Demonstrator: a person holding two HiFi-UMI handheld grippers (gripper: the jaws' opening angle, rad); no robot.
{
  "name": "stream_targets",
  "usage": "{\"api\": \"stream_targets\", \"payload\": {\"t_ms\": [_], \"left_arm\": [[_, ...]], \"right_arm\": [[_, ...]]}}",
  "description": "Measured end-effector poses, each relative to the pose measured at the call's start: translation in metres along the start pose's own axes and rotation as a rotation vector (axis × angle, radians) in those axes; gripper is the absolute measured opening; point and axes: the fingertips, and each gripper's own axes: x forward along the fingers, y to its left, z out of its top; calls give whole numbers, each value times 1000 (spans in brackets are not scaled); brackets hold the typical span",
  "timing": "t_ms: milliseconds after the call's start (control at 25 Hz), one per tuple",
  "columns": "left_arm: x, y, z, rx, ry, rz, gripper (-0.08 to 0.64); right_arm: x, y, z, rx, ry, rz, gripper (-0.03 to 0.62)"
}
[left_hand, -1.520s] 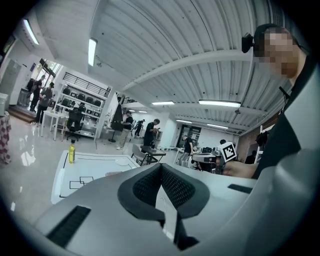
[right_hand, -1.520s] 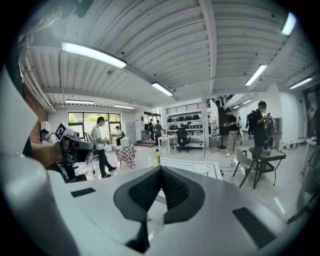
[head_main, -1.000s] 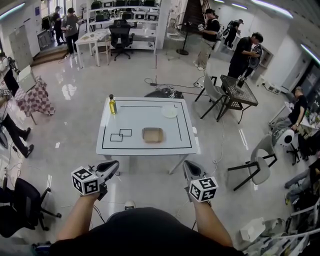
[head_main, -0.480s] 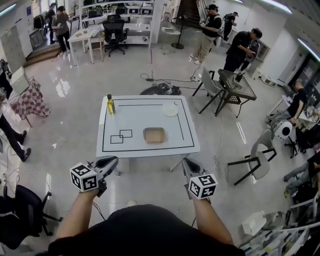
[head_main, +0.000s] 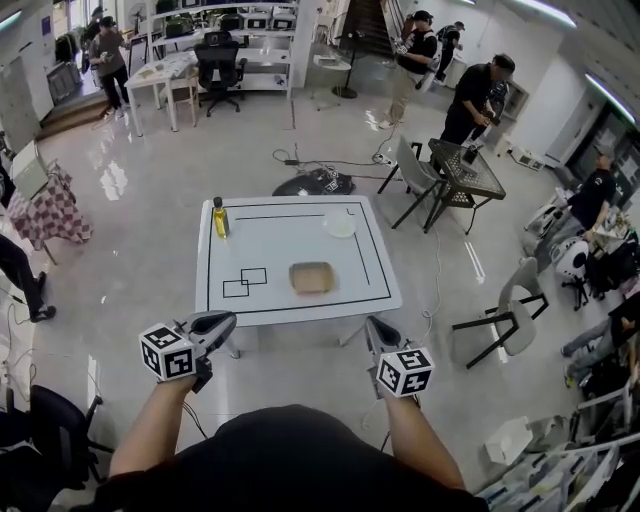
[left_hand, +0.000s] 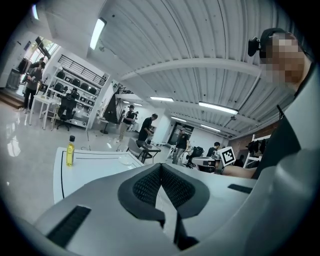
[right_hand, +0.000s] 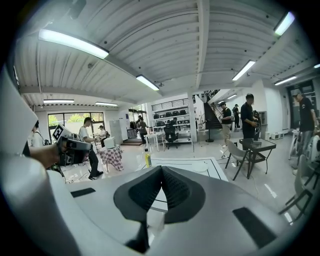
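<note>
Progress: handling is judged not begun; neither gripper is touching anything, and every item on the table is lying well apart from both
Left gripper (head_main: 222, 321): tongs are pressing together with nothing between them; it is hovering above the floor, short of the table's near left corner
Right gripper (head_main: 377, 331): tongs are likewise pressing together on nothing; it is hovering short of the near right corner
Tray (head_main: 312, 277): shallow and tan, this is lying nearest the grippers, right of centre and inside the black border, and is appearing empty
Bottle (head_main: 218, 218): yellow liquid, dark cap, this is standing upright at the far left corner, on the border line
Plate (head_main: 339, 224): small and white, this is sitting near the far right corner, apart from the tray
Surface: white table (head_main: 270, 240) is carrying a black rectangular border and two small outlined squares (head_main: 245, 282) at near left, with nothing on them
Floor: pale and glossy, it is reflecting the ceiling lights; cables (head_main: 315, 183) are lying just beyond the table
Room: open workshop; a dark mesh table (head_main: 466, 170) with grey chairs is standing to the right, a checked cloth (head_main: 50, 215) is draping a stand to the left, and people are standing by desks and shelving at the back
</note>
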Motion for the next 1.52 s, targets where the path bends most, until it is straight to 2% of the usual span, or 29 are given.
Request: {"api": "stream_targets", "payload": {"t_ms": [280,640,1120,1520], "left_arm": [[-11,15,1,4,19,-26,21],[-12,39,-2,-16,31,-19,21],[43,58,25,-6,46,-7,21],[94,89,30,-51,53,21,21]], "right_arm": [[7,13,-4,22,1,-26,16],[30,12,-5,20,23,-20,16],[84,-41,14,3,49,7,17],[134,-88,16,15,87,33,17]]}}
